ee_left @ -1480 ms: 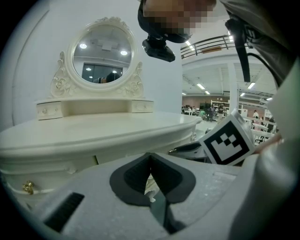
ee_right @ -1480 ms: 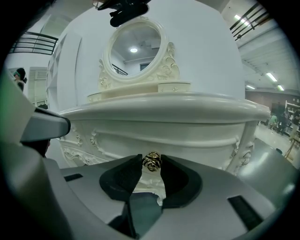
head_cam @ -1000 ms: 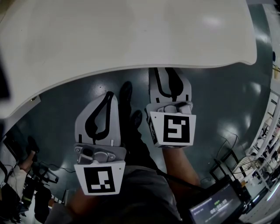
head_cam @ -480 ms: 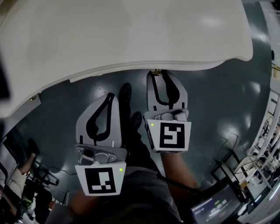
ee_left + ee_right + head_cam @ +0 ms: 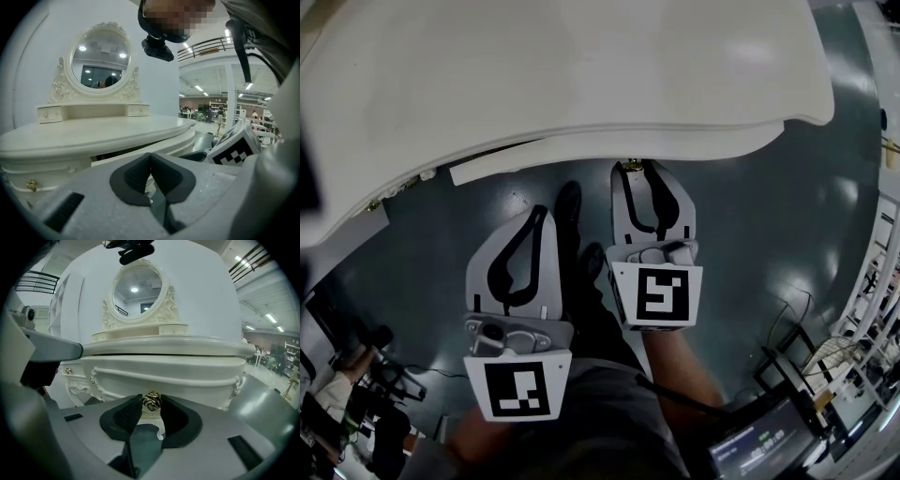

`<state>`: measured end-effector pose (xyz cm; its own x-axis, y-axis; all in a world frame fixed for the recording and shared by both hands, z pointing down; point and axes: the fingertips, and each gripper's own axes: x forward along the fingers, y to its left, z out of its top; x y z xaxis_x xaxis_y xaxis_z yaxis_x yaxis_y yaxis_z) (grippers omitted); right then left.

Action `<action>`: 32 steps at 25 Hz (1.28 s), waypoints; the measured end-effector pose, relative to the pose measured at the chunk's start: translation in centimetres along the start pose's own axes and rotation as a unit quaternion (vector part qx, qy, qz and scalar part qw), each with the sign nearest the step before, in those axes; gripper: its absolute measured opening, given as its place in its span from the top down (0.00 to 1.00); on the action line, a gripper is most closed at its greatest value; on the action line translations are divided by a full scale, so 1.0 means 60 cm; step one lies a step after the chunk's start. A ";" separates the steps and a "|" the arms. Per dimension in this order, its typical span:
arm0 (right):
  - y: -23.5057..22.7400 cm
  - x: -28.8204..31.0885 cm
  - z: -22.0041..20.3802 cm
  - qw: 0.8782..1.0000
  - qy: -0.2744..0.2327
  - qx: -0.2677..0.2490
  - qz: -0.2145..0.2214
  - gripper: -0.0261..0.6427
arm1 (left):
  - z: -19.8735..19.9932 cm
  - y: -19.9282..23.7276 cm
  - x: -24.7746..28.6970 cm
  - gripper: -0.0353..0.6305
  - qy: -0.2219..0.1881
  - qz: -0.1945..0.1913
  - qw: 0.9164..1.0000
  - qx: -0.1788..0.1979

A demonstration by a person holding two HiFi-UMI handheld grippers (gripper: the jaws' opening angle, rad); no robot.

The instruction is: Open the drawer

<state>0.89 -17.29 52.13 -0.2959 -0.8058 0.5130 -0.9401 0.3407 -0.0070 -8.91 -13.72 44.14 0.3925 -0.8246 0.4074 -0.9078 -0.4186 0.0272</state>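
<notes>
Two grippers in frame, one engaged. Right gripper (image 5: 639, 169): jaws part-way apart, pads clamped on either side of the gold knob (image 5: 151, 401) at centre of the drawer (image 5: 164, 373) front; knob sits at the pad tips. Drawer belongs to a white dressing table (image 5: 581, 66) w/ oval mirror (image 5: 139, 287). Per head view its front stands out just past the tabletop edge, w/ a dark gap beneath the top. Left gripper (image 5: 536, 217): jaws together, nothing between them, clear of the table, beside the right unit and nearer the person. Small side knob (image 5: 31, 185) at table's left looks gold, but is too blurred to confirm. Dark glossy floor (image 5: 787, 216) below.
</notes>
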 end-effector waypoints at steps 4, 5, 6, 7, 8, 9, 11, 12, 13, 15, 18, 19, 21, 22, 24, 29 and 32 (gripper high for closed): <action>-0.012 -0.027 -0.020 1.000 -0.002 -0.004 0.003 0.77 | -0.005 -0.035 -0.009 0.92 -0.001 0.000 1.000 0.002; -0.016 -0.035 -0.025 1.000 -0.002 -0.003 0.002 0.77 | -0.007 -0.046 -0.011 0.92 -0.002 -0.002 1.000 0.002; -0.018 -0.038 -0.029 1.000 -0.003 -0.003 0.002 0.77 | -0.007 -0.052 -0.012 0.92 -0.002 -0.003 1.000 0.002; -0.018 -0.038 -0.029 1.000 -0.003 -0.003 0.003 0.77 | -0.007 -0.054 -0.011 0.92 -0.003 -0.004 1.000 0.002; -0.017 -0.036 -0.028 1.000 -0.003 -0.003 0.003 0.77 | -0.005 -0.053 -0.009 0.92 -0.003 -0.005 1.000 0.002; -0.016 -0.034 -0.028 1.000 -0.002 -0.002 0.002 0.77 | -0.004 -0.052 -0.007 0.92 -0.003 -0.006 1.000 0.003; -0.017 -0.036 -0.032 1.000 -0.001 -0.001 0.002 0.77 | -0.003 -0.055 -0.005 0.92 -0.002 -0.009 1.000 0.005; -0.018 -0.039 -0.034 1.000 0.000 0.000 0.001 0.77 | -0.003 -0.058 -0.005 0.92 -0.002 -0.009 1.000 0.006; -0.019 -0.040 -0.036 1.000 0.001 0.000 0.001 0.77 | -0.002 -0.059 -0.005 0.92 -0.002 -0.010 1.000 0.006; -0.019 -0.040 -0.036 1.000 0.003 0.000 0.001 0.77 | 0.002 -0.060 -0.003 0.92 -0.004 -0.011 1.000 0.007; -0.019 -0.040 -0.035 1.000 0.004 0.002 0.000 0.77 | 0.006 -0.060 -0.003 0.92 -0.007 -0.012 1.000 0.006; -0.019 -0.040 -0.035 1.000 0.004 0.002 0.000 0.77 | 0.007 -0.060 -0.003 0.92 -0.007 -0.012 1.000 0.006; -0.019 -0.040 -0.036 1.000 0.005 0.002 0.000 0.77 | 0.008 -0.061 -0.003 0.92 -0.006 -0.014 1.000 0.007; -0.019 -0.040 -0.036 1.000 0.005 0.001 0.000 0.77 | 0.009 -0.061 -0.003 0.92 -0.005 -0.014 1.000 0.008; -0.019 -0.040 -0.036 1.000 0.004 0.000 0.001 0.77 | 0.012 -0.061 -0.002 0.92 -0.006 -0.014 1.000 0.008; -0.019 -0.040 -0.039 1.000 0.008 0.002 0.001 0.77 | 0.018 -0.062 0.001 0.92 -0.011 -0.015 1.000 0.010; -0.019 -0.040 -0.038 1.000 0.007 0.002 0.001 0.77 | 0.022 -0.060 0.002 0.92 -0.012 -0.016 1.000 0.012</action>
<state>3.04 -14.63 52.86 -0.2949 -0.7990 0.5241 -0.9403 0.3403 -0.0104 -5.37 -12.79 42.90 0.4248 -0.8191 0.3854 -0.8909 -0.4538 0.0175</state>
